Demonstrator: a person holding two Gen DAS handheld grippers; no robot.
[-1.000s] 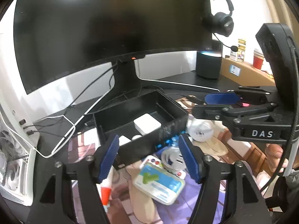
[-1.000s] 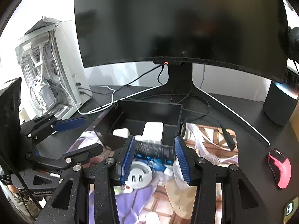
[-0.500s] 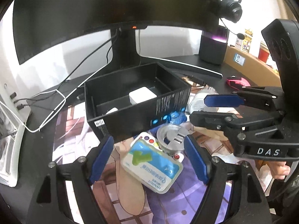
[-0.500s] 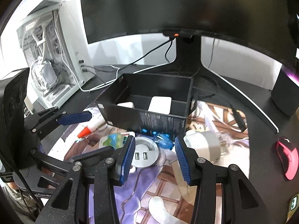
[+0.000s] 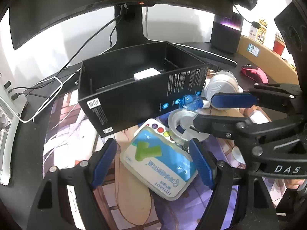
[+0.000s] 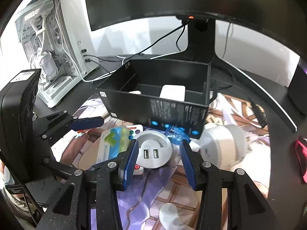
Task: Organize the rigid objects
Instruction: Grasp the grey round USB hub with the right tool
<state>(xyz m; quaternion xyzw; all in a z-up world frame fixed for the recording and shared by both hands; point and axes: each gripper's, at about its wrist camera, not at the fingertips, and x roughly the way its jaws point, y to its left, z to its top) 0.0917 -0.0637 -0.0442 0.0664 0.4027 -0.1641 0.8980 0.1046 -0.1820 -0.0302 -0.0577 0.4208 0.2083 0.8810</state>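
A black open cardboard box [image 5: 142, 94] is set on a printed purple desk mat [image 6: 172, 187], a curved dark monitor [image 5: 76, 5] behind. Left gripper [image 5: 153, 163] jaws, just widened, flank a white-blue flat case [image 5: 159, 164] untouched; right gripper [image 6: 159, 161] is held narrower, gripping nothing.

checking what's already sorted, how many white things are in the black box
2 show: a white square block toward the right of the black box, and a smaller white piece to its left. The near wall hides most of the floor, so more may be hidden.

Black desk [image 5: 34, 134], curved monitor [image 5: 76, 5], white wall [image 6: 122, 36], printed desk mat [image 6: 172, 195]
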